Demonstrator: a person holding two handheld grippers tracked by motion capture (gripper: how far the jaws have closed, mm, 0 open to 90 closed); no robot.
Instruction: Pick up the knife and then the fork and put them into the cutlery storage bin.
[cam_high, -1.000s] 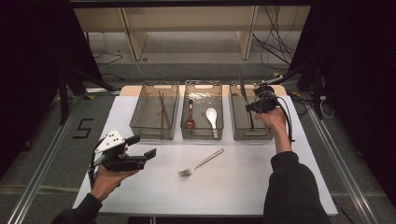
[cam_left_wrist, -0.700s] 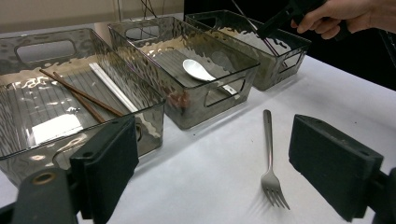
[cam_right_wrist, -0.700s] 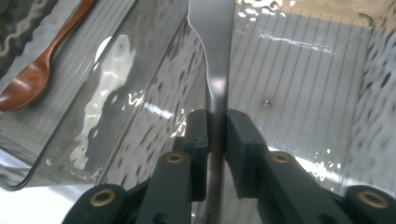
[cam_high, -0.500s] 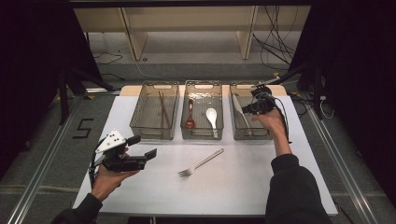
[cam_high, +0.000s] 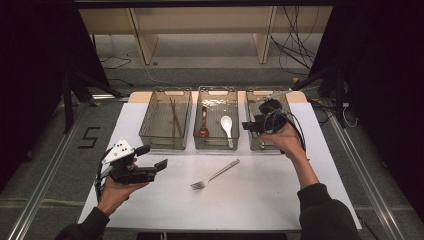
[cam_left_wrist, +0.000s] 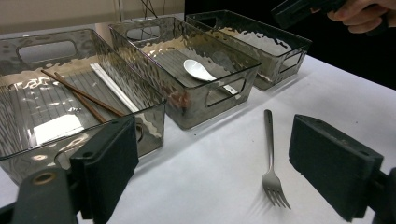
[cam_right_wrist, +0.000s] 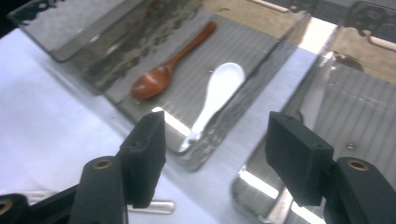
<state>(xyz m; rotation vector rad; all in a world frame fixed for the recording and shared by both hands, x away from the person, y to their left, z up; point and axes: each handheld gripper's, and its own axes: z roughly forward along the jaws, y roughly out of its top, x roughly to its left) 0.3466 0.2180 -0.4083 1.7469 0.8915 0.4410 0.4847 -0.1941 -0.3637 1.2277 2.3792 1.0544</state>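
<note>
Two sets of tongs are working over the worktop (cam_high: 165, 210), and the fork (cam_high: 215, 175) is serving as the landmark. Left tongs (cam_high: 152, 170) are sitting released just to the left of the fork, their black jaws standing wide apart with nothing between them; in the left gripper view the fork (cam_left_wrist: 271, 158) is lying flat on the white surface ahead, between the two jaws but clear of both, tines pointing toward the camera. Right tongs (cam_high: 248, 125) are hovering beyond the fork and to its right, over the near end of the right bin (cam_high: 255, 107); their jaws have just been opening, and they are standing wide and gripping nothing. In the right gripper view a white spoon (cam_right_wrist: 215, 95) and a wooden spoon (cam_right_wrist: 168, 65) are lying side by side in the middle bin (cam_right_wrist: 261, 56), beyond the open jaws. Farther from the fork, the left bin (cam_high: 167, 117) is holding brown chopsticks (cam_high: 173, 115). All three bins are standing in a row behind the fork, well apart from it.
</note>
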